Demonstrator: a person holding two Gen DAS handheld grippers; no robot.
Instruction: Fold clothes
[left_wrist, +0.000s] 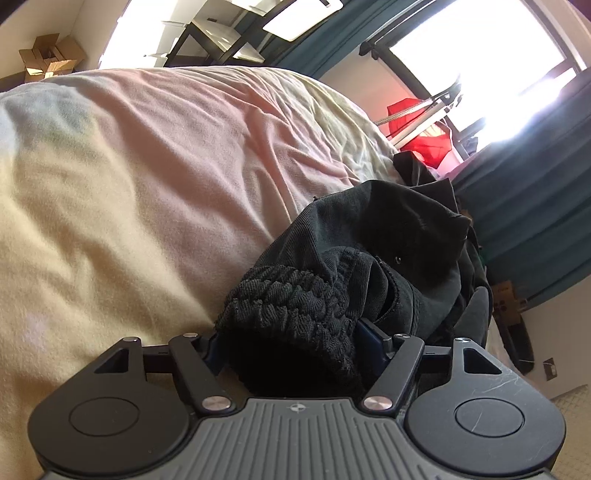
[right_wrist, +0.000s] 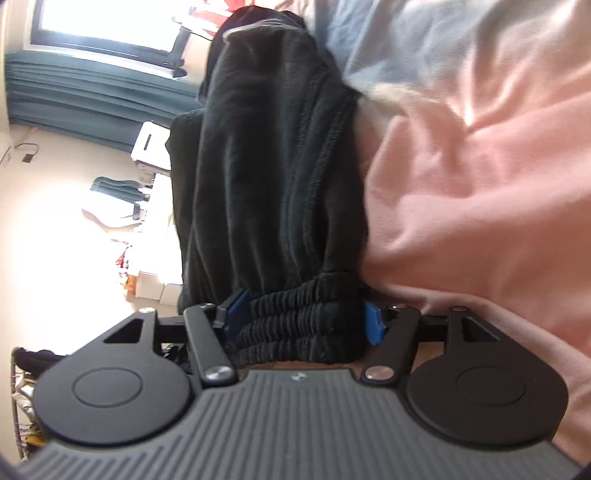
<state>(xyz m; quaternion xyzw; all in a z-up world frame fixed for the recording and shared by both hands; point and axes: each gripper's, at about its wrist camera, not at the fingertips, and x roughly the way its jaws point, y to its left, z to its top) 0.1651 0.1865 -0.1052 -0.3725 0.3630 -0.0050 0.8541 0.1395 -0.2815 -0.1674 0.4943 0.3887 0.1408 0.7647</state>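
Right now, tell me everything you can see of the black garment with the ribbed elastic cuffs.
The black garment with ribbed elastic cuffs looks like soft, matte jersey, bunched in long vertical folds and heaped on the pink and cream bedspread. Its gathered ribbed band sits between the blue pads of the right gripper. A knitted, textured cuff fills the gap in the left gripper. From the left wrist view it piles near the bed's edge. Whether either gripper's pads press on it is unclear.

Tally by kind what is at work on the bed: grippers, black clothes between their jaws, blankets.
Grippers: 2 (left, right)
Black garment: 1, as far as the views show
Blanket: 1
Total: 4
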